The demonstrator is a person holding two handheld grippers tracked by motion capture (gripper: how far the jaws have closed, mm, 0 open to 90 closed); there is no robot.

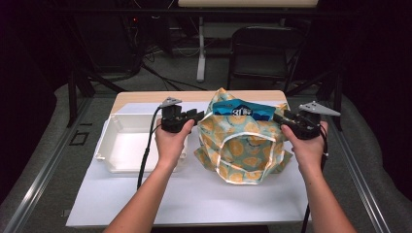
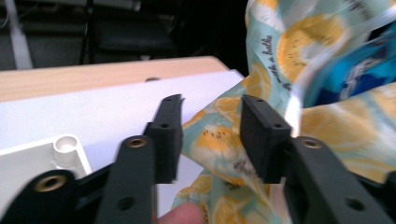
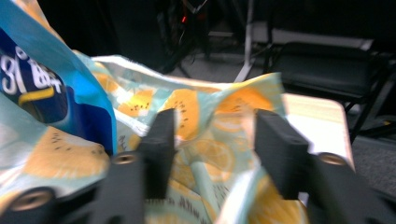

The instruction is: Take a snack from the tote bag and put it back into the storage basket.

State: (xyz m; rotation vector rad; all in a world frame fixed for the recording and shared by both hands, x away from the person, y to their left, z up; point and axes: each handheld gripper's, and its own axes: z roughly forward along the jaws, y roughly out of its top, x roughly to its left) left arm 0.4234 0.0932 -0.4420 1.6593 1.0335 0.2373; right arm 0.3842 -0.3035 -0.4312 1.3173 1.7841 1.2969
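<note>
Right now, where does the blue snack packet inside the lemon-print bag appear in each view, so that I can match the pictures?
High view: the blue snack packet sticks out of the bag's top, centre, between the two grippers.
Left gripper view: at the right edge, behind the bag's fabric.
Right gripper view: at the far left, above the left finger.
Shared landmark: the lemon-print bag, seen in all three.

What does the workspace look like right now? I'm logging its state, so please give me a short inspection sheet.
Surface: white sheet over a wooden table.
Job's things: lemon-print bag standing, blue packet sticking out of its top.
Clutter: white tray left of the bag.
Grippers: left claw open at the bag's fabric; right claw open at its other side.
Cables: black cable from the left claw.
Surroundings: folding chair behind.
</note>
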